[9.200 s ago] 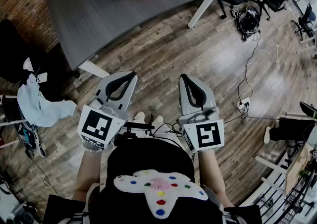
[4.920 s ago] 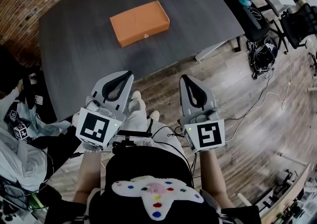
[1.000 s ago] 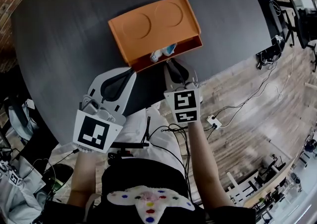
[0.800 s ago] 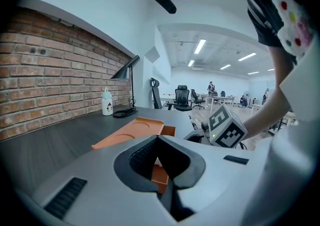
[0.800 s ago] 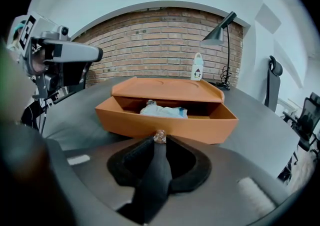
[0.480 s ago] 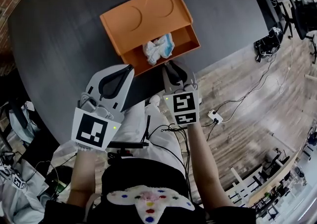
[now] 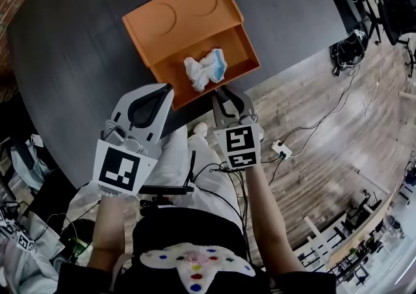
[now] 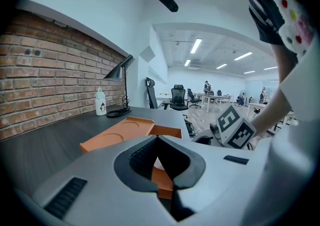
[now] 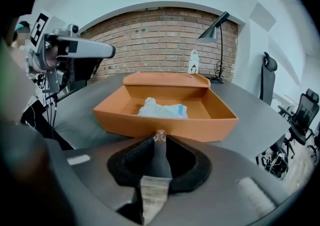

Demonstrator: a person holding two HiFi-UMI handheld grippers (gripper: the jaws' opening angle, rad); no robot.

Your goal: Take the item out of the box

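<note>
An orange box (image 7: 175, 16) lies on the dark table, its inner tray (image 7: 251, 58) slid out toward me. In the tray sits the item (image 7: 205, 69), a crumpled white and blue packet, also seen in the right gripper view (image 9: 162, 108). My right gripper (image 7: 227, 94) is at the tray's front wall (image 9: 200, 129), shut on a small pull (image 9: 159, 135) there. My left gripper (image 7: 159, 91) hovers shut and empty by the tray's front left corner, touching nothing. In the left gripper view the box (image 8: 117, 137) shows past the shut jaws.
The table (image 7: 78, 45) ends just under my grippers, with wood floor, cables and a power strip (image 7: 281, 149) below. At the table's far end stand a desk lamp (image 9: 215, 25) and a white bottle (image 9: 193, 62). Office chairs (image 7: 396, 6) stand to the right.
The tray has slid further out of the box toward me with my right gripper on its pull, and the packet is now fully uncovered. The left gripper has stayed shut beside it.
</note>
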